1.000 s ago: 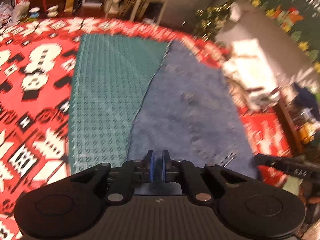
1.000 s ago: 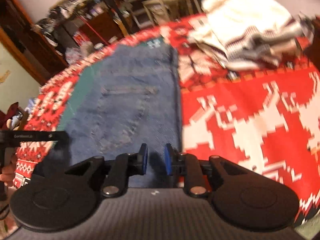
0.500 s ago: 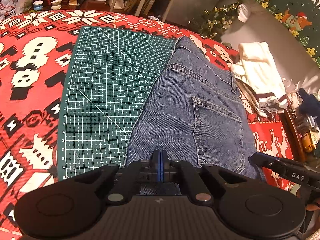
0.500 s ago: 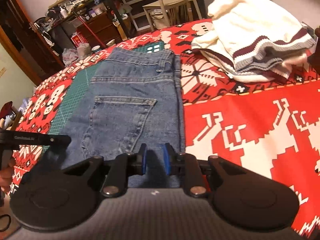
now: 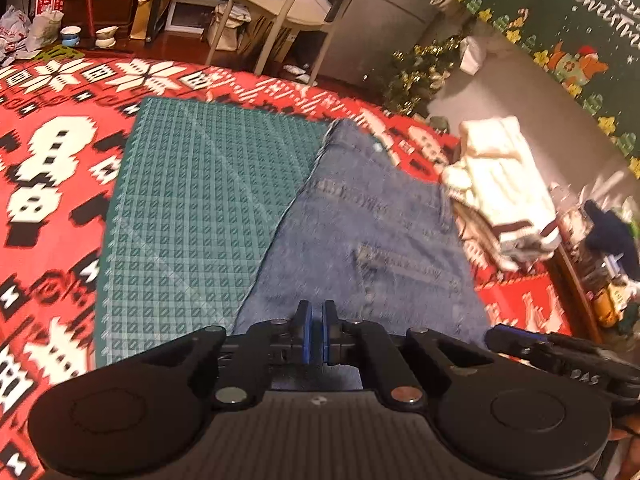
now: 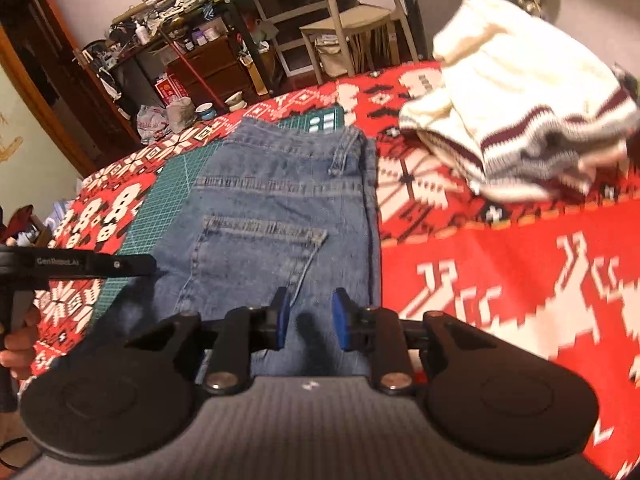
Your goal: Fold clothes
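- Red-and-white patterned tablecloth covers the whole work surface, cluttered room behind.
- left gripper: blue pads nearly together, small gap, hanging over the near edge of the jeans, nothing visibly pinched.
- right gripper: fingers spread wide over the same edge.
- jeans lie folded, half on the green cutting mat.
- Further right, a cream striped sweater sits heaped.

Your green cutting mat on the red patterned cloth, 1 pale chair beyond, Christmas banner at right.
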`<state>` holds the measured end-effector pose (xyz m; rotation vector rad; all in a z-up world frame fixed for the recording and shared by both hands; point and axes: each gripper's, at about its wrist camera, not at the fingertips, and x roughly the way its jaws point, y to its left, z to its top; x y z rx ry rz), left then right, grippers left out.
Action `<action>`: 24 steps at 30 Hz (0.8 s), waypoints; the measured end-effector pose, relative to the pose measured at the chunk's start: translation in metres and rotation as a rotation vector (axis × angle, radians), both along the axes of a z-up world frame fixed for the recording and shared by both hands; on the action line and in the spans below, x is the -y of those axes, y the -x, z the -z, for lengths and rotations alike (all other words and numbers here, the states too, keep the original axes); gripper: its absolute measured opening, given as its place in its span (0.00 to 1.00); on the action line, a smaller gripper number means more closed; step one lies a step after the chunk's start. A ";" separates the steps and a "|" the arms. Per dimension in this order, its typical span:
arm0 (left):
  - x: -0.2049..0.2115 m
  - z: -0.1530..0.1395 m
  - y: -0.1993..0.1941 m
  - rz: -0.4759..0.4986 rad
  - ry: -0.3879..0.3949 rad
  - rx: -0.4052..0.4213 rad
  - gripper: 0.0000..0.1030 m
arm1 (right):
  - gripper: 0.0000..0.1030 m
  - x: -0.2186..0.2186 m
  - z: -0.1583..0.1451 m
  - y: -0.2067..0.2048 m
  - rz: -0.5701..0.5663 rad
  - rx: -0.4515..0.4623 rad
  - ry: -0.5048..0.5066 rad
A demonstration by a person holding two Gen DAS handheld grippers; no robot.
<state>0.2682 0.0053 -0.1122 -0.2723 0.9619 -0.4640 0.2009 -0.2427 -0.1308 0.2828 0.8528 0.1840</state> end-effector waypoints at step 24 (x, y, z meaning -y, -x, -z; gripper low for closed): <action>0.031 0.018 -0.049 0.079 0.011 0.049 0.01 | 0.10 -0.006 0.019 -0.065 0.019 0.011 0.067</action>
